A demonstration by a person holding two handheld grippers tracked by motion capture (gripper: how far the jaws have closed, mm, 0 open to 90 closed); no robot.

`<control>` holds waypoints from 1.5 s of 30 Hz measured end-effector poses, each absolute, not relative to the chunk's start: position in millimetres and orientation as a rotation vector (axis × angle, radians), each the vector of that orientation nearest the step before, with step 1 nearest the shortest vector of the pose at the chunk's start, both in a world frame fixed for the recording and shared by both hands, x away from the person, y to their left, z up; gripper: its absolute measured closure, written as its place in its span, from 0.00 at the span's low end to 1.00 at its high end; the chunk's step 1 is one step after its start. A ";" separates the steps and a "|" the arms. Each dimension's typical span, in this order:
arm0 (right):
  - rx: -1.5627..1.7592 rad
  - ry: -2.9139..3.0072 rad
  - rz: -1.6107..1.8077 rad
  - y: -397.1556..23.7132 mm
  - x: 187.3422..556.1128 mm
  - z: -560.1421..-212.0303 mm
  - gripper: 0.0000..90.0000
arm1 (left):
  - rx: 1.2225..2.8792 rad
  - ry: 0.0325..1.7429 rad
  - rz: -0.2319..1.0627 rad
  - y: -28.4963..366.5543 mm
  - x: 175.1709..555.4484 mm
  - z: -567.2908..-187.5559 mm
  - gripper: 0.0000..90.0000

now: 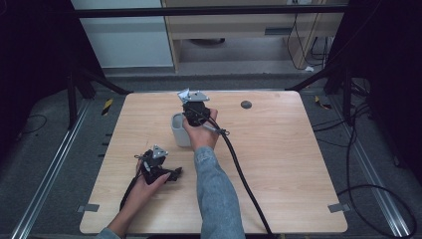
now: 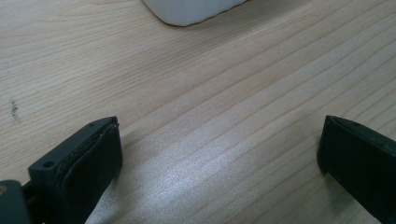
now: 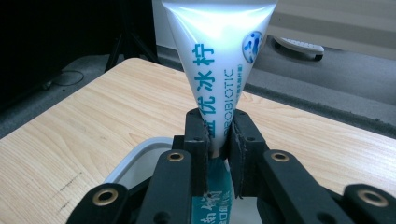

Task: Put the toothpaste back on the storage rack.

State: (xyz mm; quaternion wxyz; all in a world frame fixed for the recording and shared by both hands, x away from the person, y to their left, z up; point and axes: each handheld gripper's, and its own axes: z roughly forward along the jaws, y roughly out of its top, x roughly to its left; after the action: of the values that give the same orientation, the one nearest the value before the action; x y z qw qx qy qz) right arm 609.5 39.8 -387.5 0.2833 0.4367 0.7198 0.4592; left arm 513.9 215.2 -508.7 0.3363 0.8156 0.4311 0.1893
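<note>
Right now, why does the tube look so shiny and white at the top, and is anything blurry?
In the right gripper view, light glares off the tube, washing out its top. In the left gripper view, the cup at the top edge looks soft, and a pale sheen lies on the table. The high view is dark round the edges.

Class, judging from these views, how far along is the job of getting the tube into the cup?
Done: the right gripper is shut on the tube, lifted over the white cup. In hand: holding it above the rim. Left: lowering and releasing. The left gripper rests open on the table.
</note>
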 end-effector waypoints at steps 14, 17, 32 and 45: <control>1.184 1.960 1.212 37.1 611.0 -392.0 0.87 | 2.127 1.124 0.494 215.2 514.0 -508.7 0.00; 1.189 1.976 1.205 35.6 611.4 -393.2 0.88 | 2.127 1.124 0.494 215.1 514.0 -508.7 0.00; 1.195 2.010 1.180 35.6 612.2 -396.9 0.87 | 2.127 1.122 0.493 215.0 514.2 -508.7 0.00; 1.186 2.029 1.166 38.6 611.7 -399.4 0.87 | 2.128 1.122 0.493 214.9 514.3 -508.7 0.00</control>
State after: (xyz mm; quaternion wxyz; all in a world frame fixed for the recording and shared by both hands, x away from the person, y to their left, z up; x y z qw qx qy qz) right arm 611.7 38.6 -399.4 0.2561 0.4371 0.7476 0.4295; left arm 514.3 214.9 -508.7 0.3365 0.8160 0.4303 0.1890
